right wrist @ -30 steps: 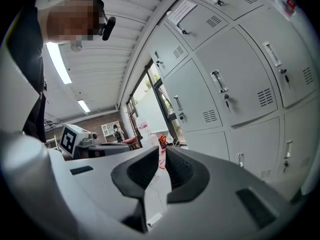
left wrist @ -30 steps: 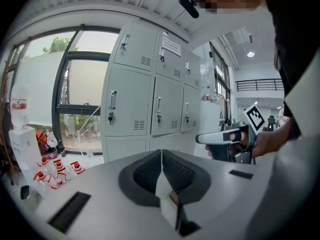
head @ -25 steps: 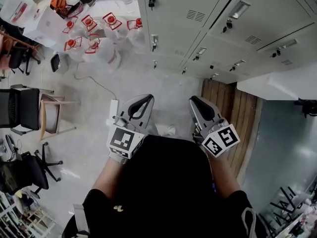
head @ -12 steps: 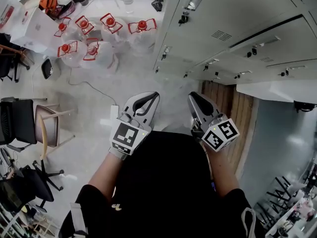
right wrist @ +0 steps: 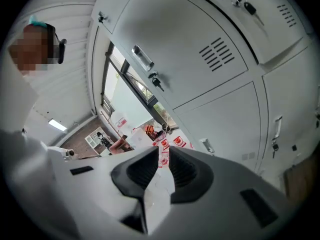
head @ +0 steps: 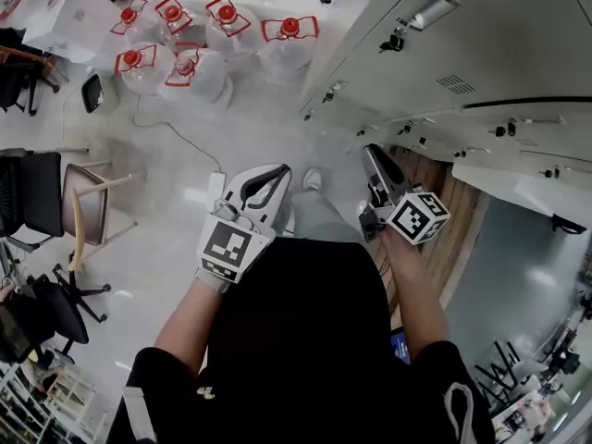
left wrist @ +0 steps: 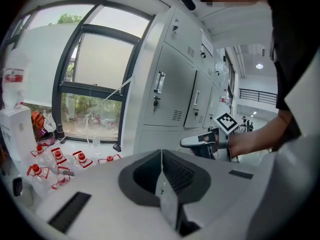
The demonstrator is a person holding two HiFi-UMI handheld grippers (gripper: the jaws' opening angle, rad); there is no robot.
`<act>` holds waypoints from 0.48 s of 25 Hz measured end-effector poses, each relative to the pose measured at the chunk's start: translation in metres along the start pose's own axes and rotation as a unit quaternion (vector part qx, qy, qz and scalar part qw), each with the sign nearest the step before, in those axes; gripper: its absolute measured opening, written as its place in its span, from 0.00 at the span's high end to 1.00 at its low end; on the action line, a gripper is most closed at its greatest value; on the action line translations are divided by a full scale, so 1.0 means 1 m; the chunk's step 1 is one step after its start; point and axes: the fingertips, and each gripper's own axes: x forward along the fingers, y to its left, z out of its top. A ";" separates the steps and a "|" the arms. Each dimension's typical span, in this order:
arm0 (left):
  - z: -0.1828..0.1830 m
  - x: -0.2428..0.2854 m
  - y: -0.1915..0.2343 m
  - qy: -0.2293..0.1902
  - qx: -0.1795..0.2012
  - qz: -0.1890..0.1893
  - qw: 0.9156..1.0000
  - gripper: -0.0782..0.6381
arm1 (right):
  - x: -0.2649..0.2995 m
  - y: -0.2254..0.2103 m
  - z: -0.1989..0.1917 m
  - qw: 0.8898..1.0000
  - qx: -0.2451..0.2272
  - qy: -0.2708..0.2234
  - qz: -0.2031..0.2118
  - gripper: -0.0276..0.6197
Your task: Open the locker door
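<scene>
A bank of grey lockers (head: 481, 54) fills the upper right of the head view. The nearest door carries a recessed handle (head: 435, 7) with a key lock (head: 396, 37) below it. The same door (right wrist: 185, 49) looms large in the right gripper view, with its handle (right wrist: 142, 58) and lock (right wrist: 156, 81). My right gripper (head: 370, 152) points at the lockers and stays short of them; its jaws (right wrist: 164, 151) show a narrow gap with nothing in it. My left gripper (head: 276, 170) hangs lower over the floor, its tips (left wrist: 161, 152) together and empty.
Several water jugs with red caps (head: 199, 40) stand on the floor at the upper left. A wooden chair (head: 88, 211) and black office chairs (head: 23, 197) are at the left. A power strip (head: 215, 188) lies near my left gripper. Wooden flooring (head: 455, 206) runs beside the lockers.
My right gripper has moved up and toward the lockers. The view has swung closer to the locker bank. My left gripper has stayed about where it was.
</scene>
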 end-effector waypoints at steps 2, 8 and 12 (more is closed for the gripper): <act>-0.009 0.004 0.009 0.011 -0.003 0.018 1.000 0.86 | 0.015 -0.020 -0.010 1.000 -0.006 0.018 -0.005 0.87; -0.042 0.016 0.030 0.046 -0.028 0.063 0.997 0.86 | 0.064 -0.084 -0.051 0.996 0.002 0.082 -0.019 0.87; -0.056 0.021 0.037 0.059 -0.042 0.082 0.994 0.86 | 0.093 -0.119 -0.077 0.993 0.014 0.111 -0.024 0.85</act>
